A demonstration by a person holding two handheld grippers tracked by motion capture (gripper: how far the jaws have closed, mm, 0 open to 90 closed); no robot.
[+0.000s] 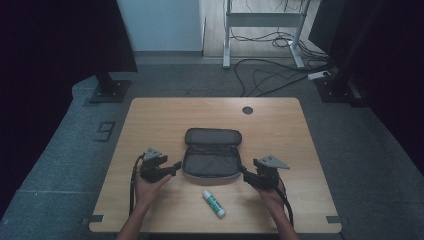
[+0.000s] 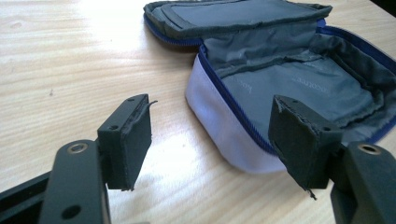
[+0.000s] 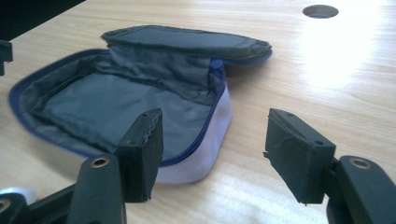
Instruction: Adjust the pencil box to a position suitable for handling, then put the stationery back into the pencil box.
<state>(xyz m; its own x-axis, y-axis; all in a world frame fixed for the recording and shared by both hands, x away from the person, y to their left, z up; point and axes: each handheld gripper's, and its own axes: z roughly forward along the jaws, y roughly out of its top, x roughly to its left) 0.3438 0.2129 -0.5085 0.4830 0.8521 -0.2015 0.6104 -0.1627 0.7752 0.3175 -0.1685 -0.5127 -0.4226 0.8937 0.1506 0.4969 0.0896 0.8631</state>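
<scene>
Open pouch (image 3: 135, 100) by empty tool (image 3: 212, 149)

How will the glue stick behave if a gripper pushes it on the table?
The glue stick lies on its side and looks round, so it will probably roll if pushed across its length. It seems small and light, so it should move easily. Its smooth plastic may slip between the pads.

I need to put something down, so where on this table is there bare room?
The table is bare beyond the open pouch up to the round hole, and in both far corners. The near middle is crowded: glue stick and both tongs, left and right, flanking the pouch.
</scene>
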